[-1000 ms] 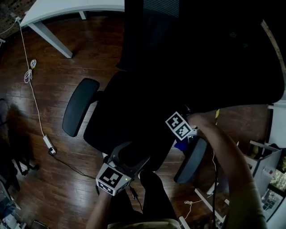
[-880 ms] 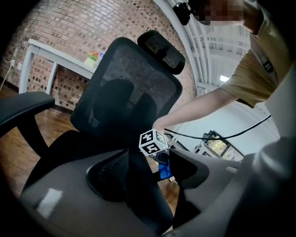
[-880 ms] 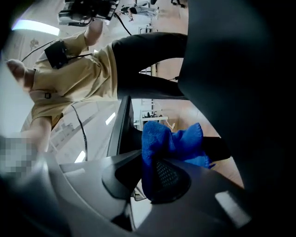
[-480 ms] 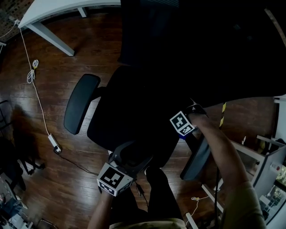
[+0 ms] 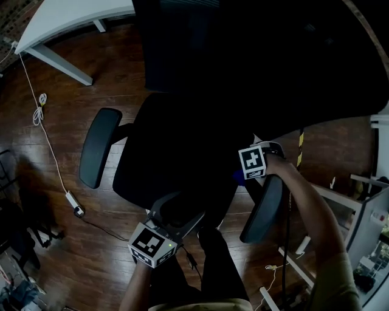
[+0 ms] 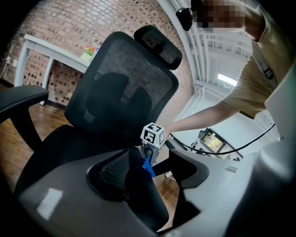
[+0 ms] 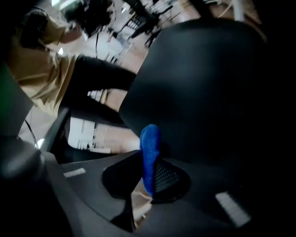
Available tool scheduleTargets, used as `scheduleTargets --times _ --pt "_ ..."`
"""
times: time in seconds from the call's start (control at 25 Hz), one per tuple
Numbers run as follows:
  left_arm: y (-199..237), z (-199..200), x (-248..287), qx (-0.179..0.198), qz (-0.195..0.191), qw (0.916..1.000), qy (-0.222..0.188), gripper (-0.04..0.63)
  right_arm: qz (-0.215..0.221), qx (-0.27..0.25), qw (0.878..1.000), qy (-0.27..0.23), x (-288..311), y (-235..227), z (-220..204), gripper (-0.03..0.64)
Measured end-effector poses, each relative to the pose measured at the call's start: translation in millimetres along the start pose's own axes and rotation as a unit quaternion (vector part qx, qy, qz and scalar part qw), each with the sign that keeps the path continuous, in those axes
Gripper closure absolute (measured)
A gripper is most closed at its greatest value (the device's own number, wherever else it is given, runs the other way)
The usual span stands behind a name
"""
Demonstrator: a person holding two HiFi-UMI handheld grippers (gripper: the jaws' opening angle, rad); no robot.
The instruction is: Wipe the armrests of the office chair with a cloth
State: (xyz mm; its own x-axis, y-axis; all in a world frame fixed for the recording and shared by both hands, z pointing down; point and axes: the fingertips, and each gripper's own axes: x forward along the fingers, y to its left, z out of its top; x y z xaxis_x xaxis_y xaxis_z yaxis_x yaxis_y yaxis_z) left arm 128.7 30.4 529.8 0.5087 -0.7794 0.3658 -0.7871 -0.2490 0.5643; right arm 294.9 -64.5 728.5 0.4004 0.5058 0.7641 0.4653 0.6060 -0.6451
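Note:
The black office chair's seat [image 5: 176,152] fills the middle of the head view. Its left armrest [image 5: 99,146] and right armrest [image 5: 262,210] flank it. At the inner, rear end of the right armrest, my right gripper [image 5: 240,177] is shut on a blue cloth [image 5: 236,177]. The right gripper view has the cloth [image 7: 149,155] standing between the jaws of that gripper [image 7: 149,178], against the dark armrest [image 7: 208,92]. My left gripper [image 5: 176,211] is shut on the seat's front edge [image 6: 138,190]. The left gripper view shows the cloth [image 6: 147,165] hanging below the right gripper's marker cube.
A white desk [image 5: 67,18] stands at the back left. A white cable and power strip [image 5: 71,199] lie on the wooden floor left of the chair. White furniture frames [image 5: 358,200] crowd the right side. The person's legs [image 5: 209,261] are in front of the seat.
My right gripper has slid with the cloth toward the rear end of the right armrest. The chair has shifted a little in view. My left gripper has kept its hold on the seat edge.

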Motion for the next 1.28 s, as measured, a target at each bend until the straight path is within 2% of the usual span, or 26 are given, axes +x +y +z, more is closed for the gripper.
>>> scheduleTargets --times 0.04,0.12,0.24,0.4,0.48,0.56,0.64,0.8,0.84,0.96,1.04,1.12,1.28 --pt "-1.2 -0.9 2.1 0.001 -0.002 1.0000 0.002 0.342 -0.012 0.030 0.998 -0.055 -13.6 -3.0 9.8 0.586" --pt "-5.4 0.2 7.6 0.003 -0.005 0.9999 0.008 0.342 -0.022 0.066 0.986 -0.153 -39.3 -5.0 24.7 0.586" --pt "-17.4 0.8 18.0 0.010 -0.014 0.9997 0.015 0.342 -0.038 0.078 0.964 -0.252 -67.7 -4.4 26.3 0.586" --pt "-31.6 -4.3 32.5 0.015 -0.028 0.9993 0.020 0.342 -0.104 0.062 0.954 -0.274 -82.8 -0.8 -14.8 0.586" --pt "-34.7 -9.4 37.4 0.015 -0.032 0.9991 0.024 0.342 -0.114 0.087 0.945 -0.295 -79.8 0.6 -38.6 0.586" --pt "-38.7 -12.1 43.6 0.015 -0.035 0.9988 0.029 0.342 -0.112 0.133 0.930 -0.324 -68.2 -0.5 -63.2 0.586" --pt "-45.3 -12.8 50.7 0.015 -0.038 0.9986 0.033 0.342 -0.098 0.181 0.906 -0.369 -52.6 -2.9 -81.3 0.586" --pt "-53.8 -21.2 57.0 0.020 -0.042 0.9979 0.044 0.342 -0.045 0.252 0.842 -0.475 -21.2 -16.5 -79.4 0.584" --pt "-53.6 -25.5 57.7 0.022 -0.042 0.9977 0.048 0.342 -0.033 0.260 0.833 -0.487 -10.7 -20.3 -74.8 0.586" --pt "-50.7 -39.8 60.7 0.024 -0.034 0.9975 0.057 0.342 -0.014 0.267 0.826 -0.496 22.6 -29.4 -61.5 0.584" --pt "-48.9 -45.4 60.2 0.024 -0.027 0.9974 0.063 0.341 -0.019 0.275 0.809 -0.518 29.2 -39.0 -55.1 0.584" --pt "-50.0 -46.4 58.7 0.025 -0.025 0.9970 0.069 0.341 -0.006 0.279 0.793 -0.542 25.9 -39.8 -52.3 0.586" --pt "-62.6 -43.2 64.2 0.031 -0.029 0.9963 0.074 0.341 0.089 0.243 0.774 -0.578 3.5 -9.6 -55.6 0.586"
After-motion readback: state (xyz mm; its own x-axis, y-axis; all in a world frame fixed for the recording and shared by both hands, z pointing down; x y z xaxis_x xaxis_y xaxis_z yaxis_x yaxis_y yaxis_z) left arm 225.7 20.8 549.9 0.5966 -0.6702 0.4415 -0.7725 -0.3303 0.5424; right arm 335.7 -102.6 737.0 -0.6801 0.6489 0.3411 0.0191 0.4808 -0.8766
